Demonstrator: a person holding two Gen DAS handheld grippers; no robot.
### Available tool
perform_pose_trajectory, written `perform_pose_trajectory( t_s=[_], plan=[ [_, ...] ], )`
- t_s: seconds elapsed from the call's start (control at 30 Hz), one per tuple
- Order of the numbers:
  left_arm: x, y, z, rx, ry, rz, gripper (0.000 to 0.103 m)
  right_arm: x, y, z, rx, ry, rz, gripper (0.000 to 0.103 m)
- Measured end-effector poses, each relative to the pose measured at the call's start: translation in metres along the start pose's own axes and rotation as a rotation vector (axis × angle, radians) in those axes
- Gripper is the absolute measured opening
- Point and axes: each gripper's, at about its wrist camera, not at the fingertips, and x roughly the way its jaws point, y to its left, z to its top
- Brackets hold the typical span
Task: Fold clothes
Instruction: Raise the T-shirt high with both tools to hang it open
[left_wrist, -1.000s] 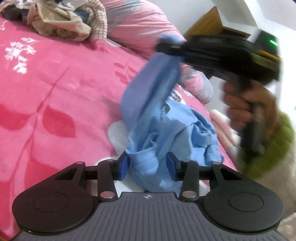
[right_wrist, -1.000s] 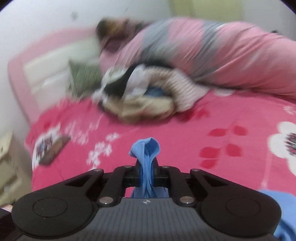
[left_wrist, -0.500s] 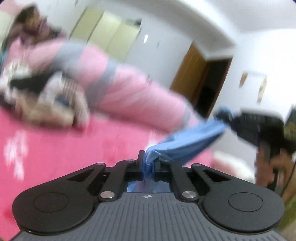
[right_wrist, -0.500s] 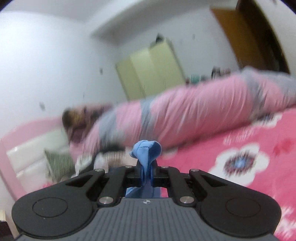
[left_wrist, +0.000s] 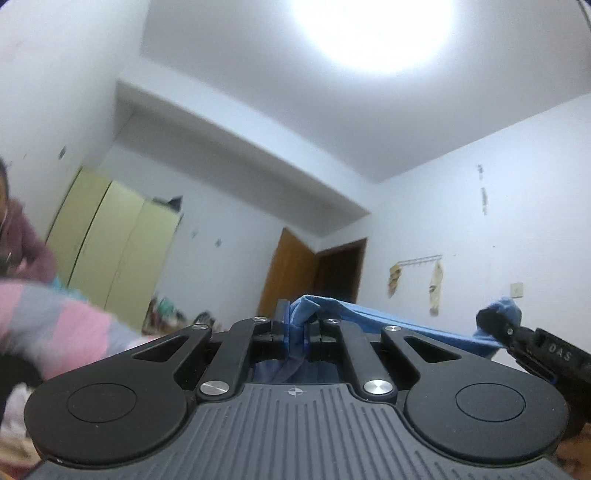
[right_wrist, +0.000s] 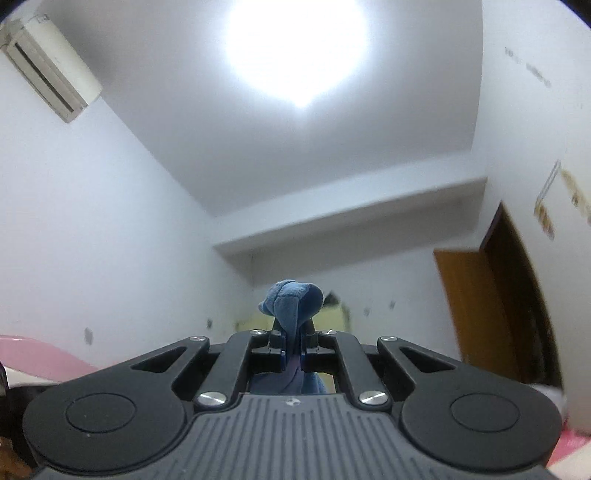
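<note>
My left gripper (left_wrist: 295, 332) is shut on one edge of a light blue garment (left_wrist: 388, 319). The cloth stretches taut from it to the right, where my right gripper (left_wrist: 496, 319) pinches the other end. In the right wrist view my right gripper (right_wrist: 291, 339) is shut on a bunched tuft of the blue garment (right_wrist: 291, 299) that sticks up above the fingertips. Both grippers are raised and tilted up toward the ceiling. The rest of the garment hangs below, hidden by the gripper bodies.
A pink and grey duvet (left_wrist: 55, 325) lies at the lower left, with a person in a maroon top (left_wrist: 22, 240) behind it. Yellow wardrobe doors (left_wrist: 110, 251) and an open brown door (left_wrist: 295, 280) stand at the far wall. An air conditioner (right_wrist: 48, 70) hangs high on the left.
My left gripper closed on the blue garment's edge, and both grippers lifted it off the pink bed and tilted up toward the ceiling. The cloth is now stretched between them.
</note>
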Motion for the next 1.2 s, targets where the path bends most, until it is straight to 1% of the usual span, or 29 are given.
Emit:
perform_pose_trajectory(
  t_s=[0.1,0.2,0.3,0.37,0.47,0.67,0.77,0.83,0.9,1.0,1.1,1.2],
  plan=[
    [0.009,-0.010,0.018,0.031,-0.008,-0.020,0.005,0.003,0.002,0.010,0.016,-0.048,-0.007,0.007],
    [0.011,-0.022,0.034,0.100,-0.042,-0.027,0.005,0.000,0.001,0.027,0.029,-0.092,-0.006,0.007],
    [0.012,-0.035,0.044,0.165,-0.075,-0.025,0.005,-0.003,0.003,0.039,0.011,-0.132,-0.004,0.007],
    [0.014,-0.041,0.048,0.199,-0.088,-0.021,0.005,-0.001,0.004,0.041,-0.008,-0.152,-0.008,0.007],
    [0.024,-0.039,0.045,0.219,-0.078,-0.007,0.005,0.002,0.002,0.040,-0.030,-0.160,-0.011,0.007],
    [0.049,-0.033,0.034,0.208,-0.043,0.007,0.005,0.023,-0.006,0.027,-0.038,-0.137,-0.042,0.007],
    [0.067,-0.030,0.029,0.209,-0.025,0.013,0.005,0.042,-0.011,0.026,-0.065,-0.136,-0.054,0.007],
    [0.080,-0.025,0.023,0.212,-0.012,0.023,0.005,0.061,-0.015,0.023,-0.106,-0.135,-0.070,0.007],
    [0.096,-0.016,0.015,0.208,0.009,0.038,0.005,0.085,-0.021,0.014,-0.142,-0.113,-0.092,0.007],
    [0.123,0.007,-0.008,0.187,0.070,0.086,0.005,0.124,-0.032,-0.011,-0.172,-0.036,-0.117,0.007],
    [0.153,0.037,-0.040,0.162,0.144,0.143,0.005,0.159,-0.047,-0.056,-0.193,0.061,-0.139,0.007],
    [0.183,0.065,-0.080,0.162,0.222,0.195,0.005,0.185,-0.060,-0.107,-0.219,0.150,-0.169,0.007]
  ],
)
